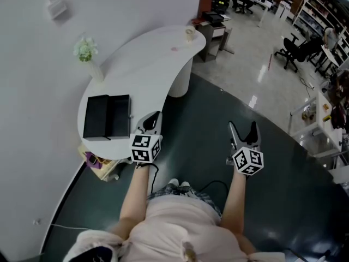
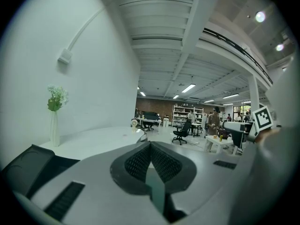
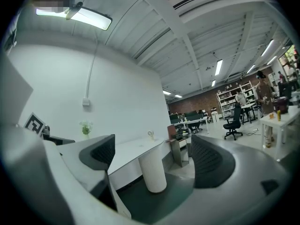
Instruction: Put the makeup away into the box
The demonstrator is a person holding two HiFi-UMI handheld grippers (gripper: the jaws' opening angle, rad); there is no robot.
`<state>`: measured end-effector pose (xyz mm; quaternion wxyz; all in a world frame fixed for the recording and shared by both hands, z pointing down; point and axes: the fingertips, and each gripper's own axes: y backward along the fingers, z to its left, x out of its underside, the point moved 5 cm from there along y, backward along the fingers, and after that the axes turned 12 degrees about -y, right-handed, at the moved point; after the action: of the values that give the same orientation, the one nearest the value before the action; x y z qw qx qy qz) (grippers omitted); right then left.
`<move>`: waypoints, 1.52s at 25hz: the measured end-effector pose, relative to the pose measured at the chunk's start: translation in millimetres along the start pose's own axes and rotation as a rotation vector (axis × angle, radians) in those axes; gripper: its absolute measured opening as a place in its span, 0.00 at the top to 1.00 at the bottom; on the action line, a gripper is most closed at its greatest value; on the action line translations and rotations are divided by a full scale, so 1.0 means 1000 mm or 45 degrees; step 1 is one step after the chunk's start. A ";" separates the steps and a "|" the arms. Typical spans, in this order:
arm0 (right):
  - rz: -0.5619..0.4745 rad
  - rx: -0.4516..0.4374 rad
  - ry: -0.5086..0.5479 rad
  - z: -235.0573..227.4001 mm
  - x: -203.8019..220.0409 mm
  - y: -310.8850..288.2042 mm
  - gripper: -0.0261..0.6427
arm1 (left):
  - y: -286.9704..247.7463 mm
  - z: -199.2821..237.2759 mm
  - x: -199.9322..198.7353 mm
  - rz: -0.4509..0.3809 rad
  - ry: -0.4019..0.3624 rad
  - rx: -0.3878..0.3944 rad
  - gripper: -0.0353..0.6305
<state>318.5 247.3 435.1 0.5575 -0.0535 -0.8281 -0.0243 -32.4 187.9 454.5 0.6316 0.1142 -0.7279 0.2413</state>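
Observation:
The black box point(image 1: 106, 117) lies open on the near end of the white curved table point(image 1: 152, 64); in the left gripper view the box point(image 2: 29, 167) shows at the lower left. My left gripper point(image 1: 153, 121) hovers at the table's near edge, just right of the box, its pads closed together on nothing point(image 2: 151, 150). My right gripper point(image 1: 243, 131) hangs over the dark floor well right of the table, jaws spread wide and empty point(image 3: 154, 161). A tiny pinkish item point(image 1: 175, 49) lies far up the table; I cannot make out what it is.
A white vase of flowers point(image 1: 87, 56) stands against the wall behind the box. A small pale object point(image 1: 190, 33) sits at the table's far tip. The table's round pedestal point(image 3: 152, 170) stands ahead of the right gripper. A bin of colourful items point(image 1: 98, 161) sits under the table's near end.

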 end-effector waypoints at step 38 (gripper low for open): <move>0.070 -0.236 -0.026 -0.060 -0.011 -0.297 0.19 | -0.220 0.093 -0.014 0.050 0.015 -0.186 0.91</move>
<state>343.4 -54.5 453.3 0.5421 -0.1280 -0.8261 -0.0850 -6.9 -49.3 478.4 0.6376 0.0520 -0.7420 0.2004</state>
